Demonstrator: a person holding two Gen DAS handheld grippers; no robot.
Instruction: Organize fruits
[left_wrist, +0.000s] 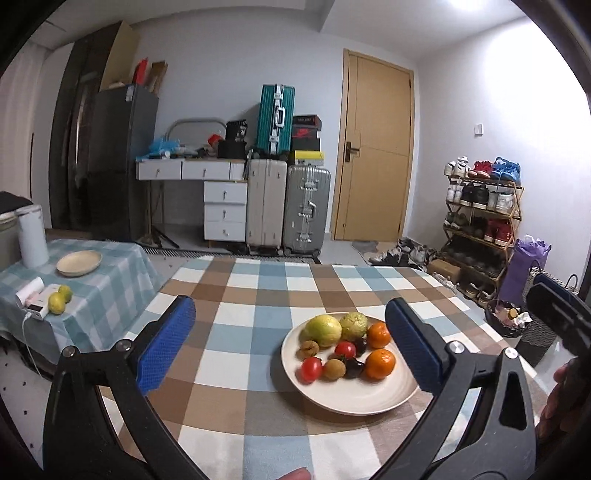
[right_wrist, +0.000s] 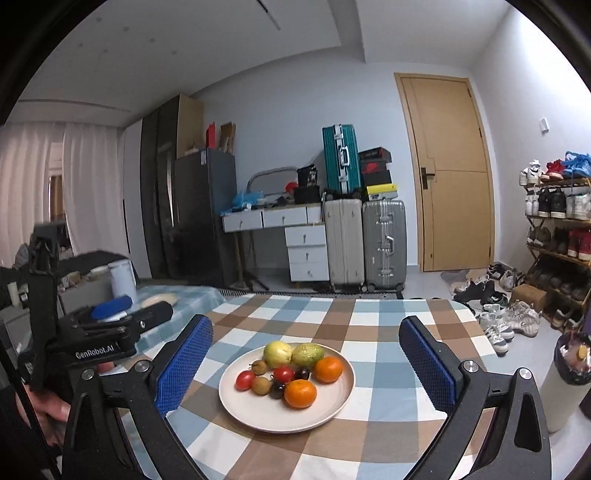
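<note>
The left gripper (left_wrist: 290, 339) hovered above the checked tabletop (left_wrist: 236, 321) with its blue-padded fingers (left_wrist: 168, 345) spread wide and nothing between them. The right gripper (right_wrist: 306, 363) was likewise held over the same tabletop (right_wrist: 373, 325), its fingers (right_wrist: 184, 363) wide apart and holding nothing.

The fruits lay together on a cream plate (left_wrist: 354, 400) resting on the tabletop, toward the right side in the left wrist view and near the centre (right_wrist: 258, 413) in the right wrist view. On the plate's far side sat two yellow-green guavas (left_wrist: 322, 329), touching each other. Two oranges (left_wrist: 379, 364) occupied the right side, one behind the other. Two red tomatoes (left_wrist: 310, 369) sat toward the left and middle. Two brown longans (left_wrist: 334, 369) and two dark plums (left_wrist: 353, 368) filled the remaining space among them. The near part of the plate was bare.

A second, lower table with a pale green checked cloth (left_wrist: 107, 291) stood to the left, well apart from the fruit plate. It carried an empty cream plate (left_wrist: 79, 263), a white cylindrical container (left_wrist: 32, 236), two small yellow-green fruits (left_wrist: 59, 300) touching each other, and a white device (left_wrist: 35, 301) just beside them.

Suitcases (left_wrist: 288, 206), a white drawer unit (left_wrist: 225, 210), a wooden door (left_wrist: 376, 147) and a shoe rack (left_wrist: 480, 221) stood along the far wall.
</note>
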